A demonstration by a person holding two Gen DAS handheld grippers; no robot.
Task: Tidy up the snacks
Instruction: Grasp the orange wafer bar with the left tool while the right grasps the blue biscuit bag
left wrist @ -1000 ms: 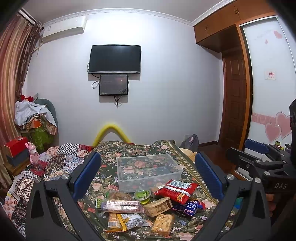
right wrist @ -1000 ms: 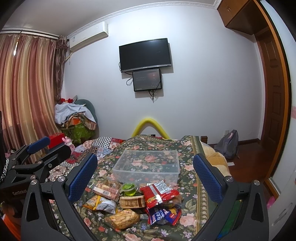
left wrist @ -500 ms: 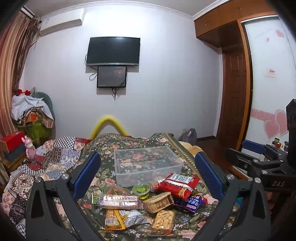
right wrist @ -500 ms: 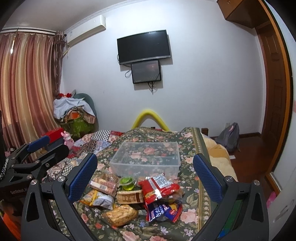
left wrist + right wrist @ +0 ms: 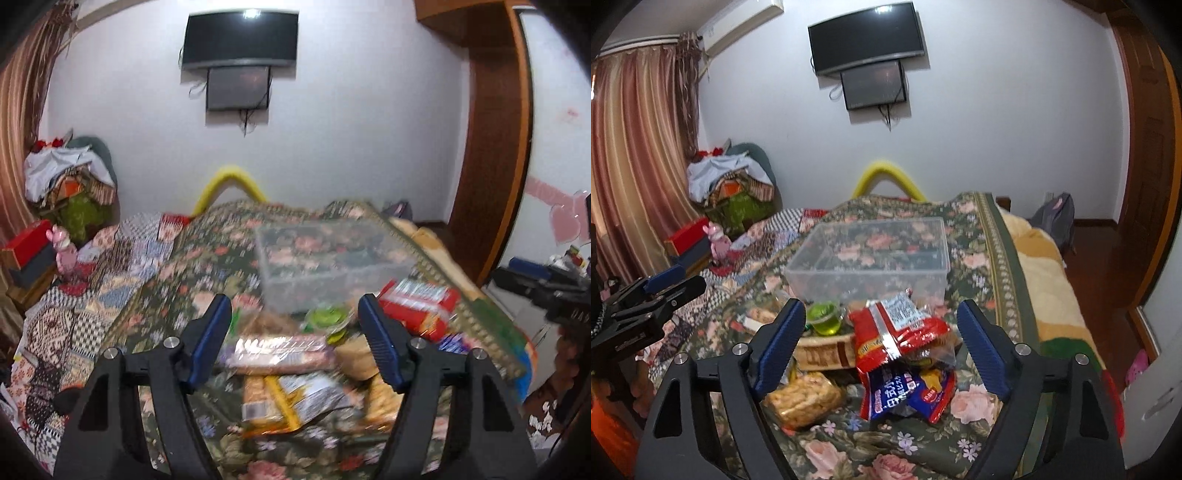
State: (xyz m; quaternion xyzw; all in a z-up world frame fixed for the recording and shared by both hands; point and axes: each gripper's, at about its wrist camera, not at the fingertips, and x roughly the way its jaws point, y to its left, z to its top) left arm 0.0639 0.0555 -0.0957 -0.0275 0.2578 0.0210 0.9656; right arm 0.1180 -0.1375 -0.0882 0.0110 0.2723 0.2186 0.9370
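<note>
A pile of snacks lies on the floral bedspread point(image 5: 975, 258) in front of an empty clear plastic box point(image 5: 871, 251), also in the left wrist view point(image 5: 332, 258). My left gripper point(image 5: 295, 332) is open and empty above a long wafer pack point(image 5: 277, 350), with a green jelly cup point(image 5: 325, 317) and a silver-yellow bag point(image 5: 295, 398) nearby. My right gripper point(image 5: 881, 339) is open and empty above a red snack bag point(image 5: 897, 328), with a blue-red pack point(image 5: 905, 391), a cracker pack point(image 5: 801, 398) and the jelly cup point(image 5: 823, 317) around it.
A patchwork quilt point(image 5: 92, 295) covers the bed's left side. A heap of clothes point(image 5: 731, 184) and a red box point(image 5: 687, 236) stand at the left by the curtain. A wooden door point(image 5: 491, 147) and a grey backpack point(image 5: 1056, 218) are at the right.
Both grippers have moved forward and down toward the snack pile, which now looks larger and sits between the fingers. The left wrist view is blurred by motion.
</note>
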